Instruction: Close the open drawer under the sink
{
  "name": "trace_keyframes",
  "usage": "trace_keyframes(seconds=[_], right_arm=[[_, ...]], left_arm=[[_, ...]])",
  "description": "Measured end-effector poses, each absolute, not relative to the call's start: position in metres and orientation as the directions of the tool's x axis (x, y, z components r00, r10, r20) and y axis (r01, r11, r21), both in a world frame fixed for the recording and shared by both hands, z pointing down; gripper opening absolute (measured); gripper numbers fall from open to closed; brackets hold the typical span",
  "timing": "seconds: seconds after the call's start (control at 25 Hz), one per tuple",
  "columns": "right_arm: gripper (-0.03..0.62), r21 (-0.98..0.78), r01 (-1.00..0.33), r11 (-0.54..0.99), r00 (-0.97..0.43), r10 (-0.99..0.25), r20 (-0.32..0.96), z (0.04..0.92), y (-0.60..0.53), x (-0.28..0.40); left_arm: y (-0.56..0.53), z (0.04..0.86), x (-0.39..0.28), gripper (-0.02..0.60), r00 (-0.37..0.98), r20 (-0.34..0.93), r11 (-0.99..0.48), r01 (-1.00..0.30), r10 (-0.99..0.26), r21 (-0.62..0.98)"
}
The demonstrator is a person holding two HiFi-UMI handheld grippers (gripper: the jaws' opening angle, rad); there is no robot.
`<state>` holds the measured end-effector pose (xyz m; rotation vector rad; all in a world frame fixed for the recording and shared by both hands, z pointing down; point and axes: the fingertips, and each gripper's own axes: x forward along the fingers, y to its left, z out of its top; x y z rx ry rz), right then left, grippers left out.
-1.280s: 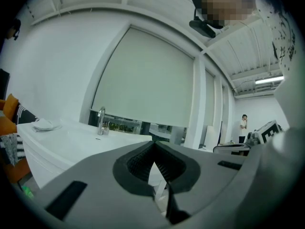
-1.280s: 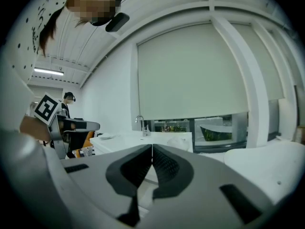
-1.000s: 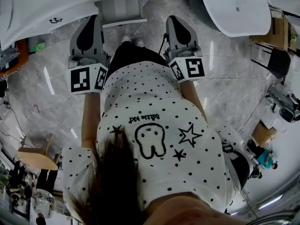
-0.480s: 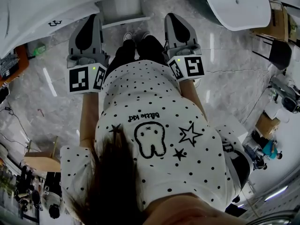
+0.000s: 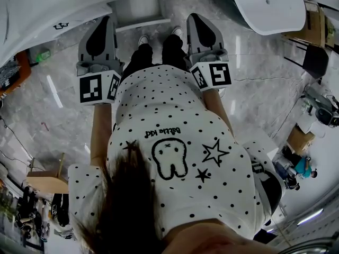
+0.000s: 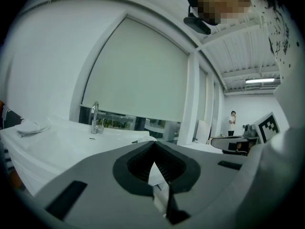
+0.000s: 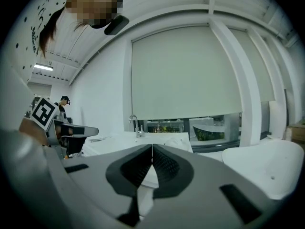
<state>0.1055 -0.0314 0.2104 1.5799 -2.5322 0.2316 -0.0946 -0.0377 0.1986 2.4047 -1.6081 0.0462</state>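
Observation:
In the head view the white drawer (image 5: 139, 10) juts out from under the white sink counter (image 5: 47, 9), straight ahead of the person's shoes. My left gripper (image 5: 105, 20) points at the drawer's left side, my right gripper (image 5: 192, 18) at its right side; whether either touches it I cannot tell. Each gripper's jaws are pressed together with nothing between them, as the left gripper (image 6: 154, 145) and right gripper (image 7: 152, 147) show in their own views. Beyond the jaws, each of those views shows the basin with its chrome tap (image 6: 95, 118) (image 7: 135, 125).
A large white tub (image 5: 265, 4) stands to the right of the sink unit. Chairs and boxes (image 5: 315, 57) line the right edge of the marble floor, and a wooden stool (image 5: 45, 179) sits at lower left. A person (image 6: 232, 122) stands far off.
The person's feet have stepped up toward the drawer. Both grippers have edged slightly nearer the sink unit and stayed shut.

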Motion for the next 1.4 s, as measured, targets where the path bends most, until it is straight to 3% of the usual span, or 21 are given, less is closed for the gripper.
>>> trace_keyframes(seconds=[0.8,1.4], right_arm=[[0.015,-0.029,-0.905,0.425,-0.418,-0.873,0.250,0.217,-0.037,0.115],[0.015,-0.076,-0.854,0.514,-0.511,-0.802,0.309,0.260,-0.041,0.109]], left_arm=[[-0.016,0.311,-0.100,0.005,0.366,0.402,-0.313,-0.930,-0.839,0.195],[0.011,0.425,-0.076,0.005,0.275,0.570,-0.210,-0.961,-0.774,0.178]])
